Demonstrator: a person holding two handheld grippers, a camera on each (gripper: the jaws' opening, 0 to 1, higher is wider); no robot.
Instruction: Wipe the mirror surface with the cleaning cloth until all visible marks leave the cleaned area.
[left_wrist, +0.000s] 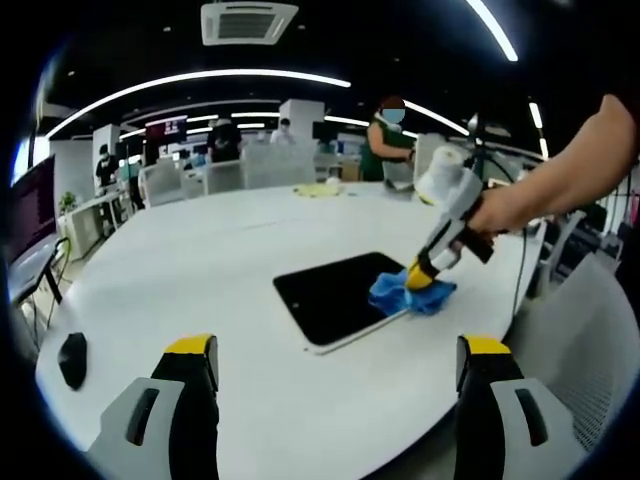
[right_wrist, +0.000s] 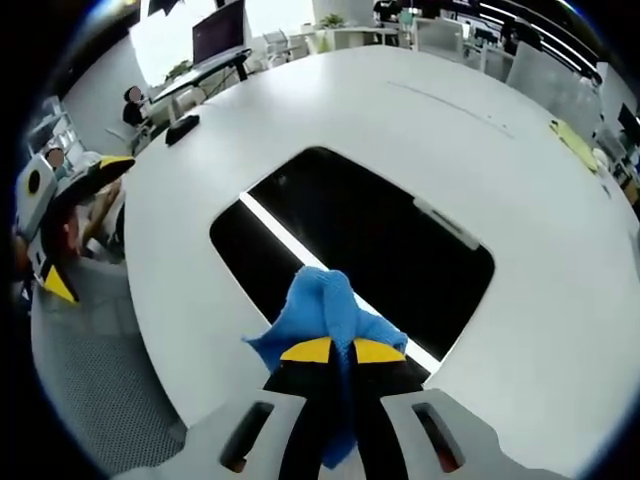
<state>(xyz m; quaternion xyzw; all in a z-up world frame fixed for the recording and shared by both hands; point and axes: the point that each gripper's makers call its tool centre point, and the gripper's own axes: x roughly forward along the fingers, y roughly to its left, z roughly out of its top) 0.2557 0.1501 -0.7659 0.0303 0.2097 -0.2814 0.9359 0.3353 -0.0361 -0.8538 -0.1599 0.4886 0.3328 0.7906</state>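
While pinched tight between the right gripper (right_wrist: 342, 352) and its yellow-tipped jaws, blue cleaning cloth (right_wrist: 325, 318) presses down on the mirror (right_wrist: 350, 225), at that mirror's near edge in the right gripper view. Seen from the left gripper view: same cloth (left_wrist: 412, 291) bunched on the mirror's (left_wrist: 335, 295) corner farthest from the black mouse, with the right gripper (left_wrist: 424, 276) slanting down onto it from a hand (left_wrist: 500, 210). Lies flat on the white table (left_wrist: 200, 290), that mirror, dark and rounded at the corners, reflecting a bright ceiling strip. Left gripper (left_wrist: 335, 365) held wide, nothing between the jaws, hovering short of the mirror and apart from it. Left gripper (right_wrist: 50, 220) also at the table's edge (right_wrist: 560, 290) in the right gripper view, well away from the mirror, partly cut off. Black mouse (left_wrist: 72, 358) on the table, well apart from the mirror. Yellow rag (left_wrist: 318, 188) beyond the mirror, far across the table. Marks on the glass: cannot tell, surface too dark. Mirror part under the cloth hidden
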